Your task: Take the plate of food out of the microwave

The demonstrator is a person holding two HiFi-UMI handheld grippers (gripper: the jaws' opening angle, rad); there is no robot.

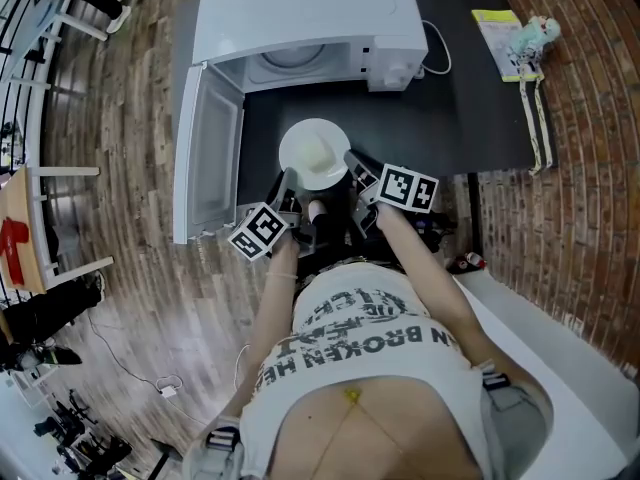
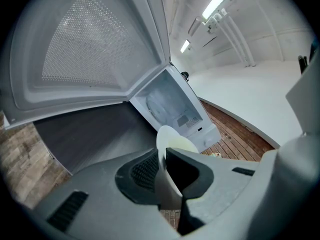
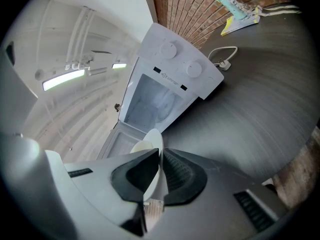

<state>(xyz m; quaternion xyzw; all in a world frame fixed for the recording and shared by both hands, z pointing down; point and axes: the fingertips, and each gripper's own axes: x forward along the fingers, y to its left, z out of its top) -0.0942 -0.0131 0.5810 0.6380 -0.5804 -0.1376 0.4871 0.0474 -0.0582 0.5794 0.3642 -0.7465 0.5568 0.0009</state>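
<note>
A white plate (image 1: 314, 153) with pale food on it hangs above the dark table (image 1: 450, 108), just in front of the open white microwave (image 1: 310, 18). My left gripper (image 1: 288, 190) is shut on the plate's near-left rim, and my right gripper (image 1: 355, 171) is shut on its near-right rim. In the left gripper view the plate (image 2: 172, 143) stands edge-on between the black pads of the left gripper (image 2: 163, 171). The right gripper view shows the plate's rim (image 3: 152, 149) pinched the same way by the right gripper (image 3: 156, 176). The microwave cavity (image 1: 295, 63) holds only its glass turntable.
The microwave door (image 1: 205, 148) hangs open to the left, over the wooden floor. A white cable and plug (image 1: 438, 53) lie right of the microwave. A yellow leaflet with a small toy (image 1: 515, 38) rests at the table's far right by the brick wall.
</note>
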